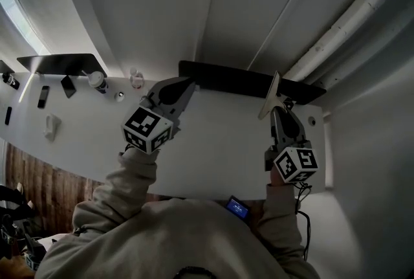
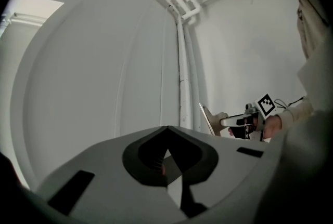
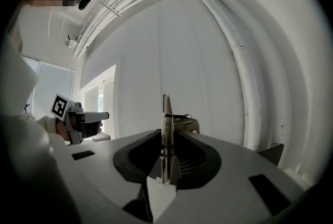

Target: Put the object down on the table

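Observation:
A thin beige board with a wire spring clip (image 1: pixel 270 95) stands on edge above the white table (image 1: pixel 213 142), and my right gripper (image 1: pixel 278 111) is shut on its lower part. In the right gripper view the board (image 3: pixel 166 114) rises edge-on between the jaws of the right gripper (image 3: pixel 165 161). The left gripper view catches the board (image 2: pixel 208 119) from the side, at the right. My left gripper (image 1: pixel 171 94) hovers over the table's middle, to the left of the board, and the left gripper (image 2: pixel 167 159) shows its jaws together with nothing in them.
A long black strip (image 1: pixel 246 80) runs along the table's far edge. On the left lie a lidded cup (image 1: pixel 97 80), a small bottle (image 1: pixel 136 77), two dark phones (image 1: pixel 43 96) (image 1: pixel 68 85) and a white object (image 1: pixel 52 125). White pipes (image 1: pixel 349 19) run along the wall at the right.

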The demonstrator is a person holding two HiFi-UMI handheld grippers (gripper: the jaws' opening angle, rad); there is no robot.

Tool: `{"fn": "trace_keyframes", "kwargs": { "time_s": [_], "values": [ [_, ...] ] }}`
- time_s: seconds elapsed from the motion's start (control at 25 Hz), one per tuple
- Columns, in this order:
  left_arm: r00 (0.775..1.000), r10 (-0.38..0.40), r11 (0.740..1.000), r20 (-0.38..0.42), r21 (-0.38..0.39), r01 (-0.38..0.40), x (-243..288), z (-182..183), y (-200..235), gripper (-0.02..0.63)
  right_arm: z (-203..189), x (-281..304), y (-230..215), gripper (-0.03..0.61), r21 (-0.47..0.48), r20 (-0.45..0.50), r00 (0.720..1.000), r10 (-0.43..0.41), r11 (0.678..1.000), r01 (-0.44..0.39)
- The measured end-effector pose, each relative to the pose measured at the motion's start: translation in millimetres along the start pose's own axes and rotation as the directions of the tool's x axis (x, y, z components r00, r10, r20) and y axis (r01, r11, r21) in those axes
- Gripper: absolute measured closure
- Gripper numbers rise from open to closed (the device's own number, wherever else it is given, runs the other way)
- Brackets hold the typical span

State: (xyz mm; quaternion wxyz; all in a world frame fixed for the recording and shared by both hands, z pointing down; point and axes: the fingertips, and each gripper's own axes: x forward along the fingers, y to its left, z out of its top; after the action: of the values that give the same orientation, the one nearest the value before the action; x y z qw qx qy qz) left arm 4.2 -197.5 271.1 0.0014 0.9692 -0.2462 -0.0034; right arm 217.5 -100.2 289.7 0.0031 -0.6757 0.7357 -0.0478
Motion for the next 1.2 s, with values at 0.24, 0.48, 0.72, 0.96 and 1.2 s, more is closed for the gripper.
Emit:
{"fn": "trace_keyframes", "kwargs": {
  "time_s": [0.24, 0.48, 0.72, 0.96, 1.2],
  "values": [
    [1.000, 0.004, 1.000, -0.026, 0.006, -0.004, 15.3, -2.6, -3.1, 0.618, 0.8, 13.9, -10.3, 0.486, 0.006, -0.008, 1.000, 0.015, 1.000, -0.015],
    [1.000, -0.005, 0.999, 0.007, -0.033, 0.005, 25.0, -1.2, -0.1, 0.618, 0.7, 30.2, -13.8, 0.486, 0.004, -0.011, 0.999, 0.044, 0.999, -0.044],
    [1.000, 0.009, 0.999, -0.027, -0.050, -0.010, 34.7, -10.9, 2.7, 0.618, -8.0, 39.5, -20.9, 0.486, 0.017, -0.026, 0.998, 0.065, 0.998, -0.064],
    [0.998, 0.008, 0.998, -0.060, -0.057, -0.011, 40.0, -28.3, 0.8, 0.618, -24.7, 47.1, -26.1, 0.486, 0.030, -0.051, 0.996, 0.075, 0.997, -0.073],
    [0.995, 0.020, 0.994, -0.096, -0.101, -0.030, 37.3, -53.0, 1.2, 0.618, -48.8, 51.7, -23.4, 0.486, 0.042, -0.098, 0.990, 0.104, 0.994, -0.100]
  ]
}}
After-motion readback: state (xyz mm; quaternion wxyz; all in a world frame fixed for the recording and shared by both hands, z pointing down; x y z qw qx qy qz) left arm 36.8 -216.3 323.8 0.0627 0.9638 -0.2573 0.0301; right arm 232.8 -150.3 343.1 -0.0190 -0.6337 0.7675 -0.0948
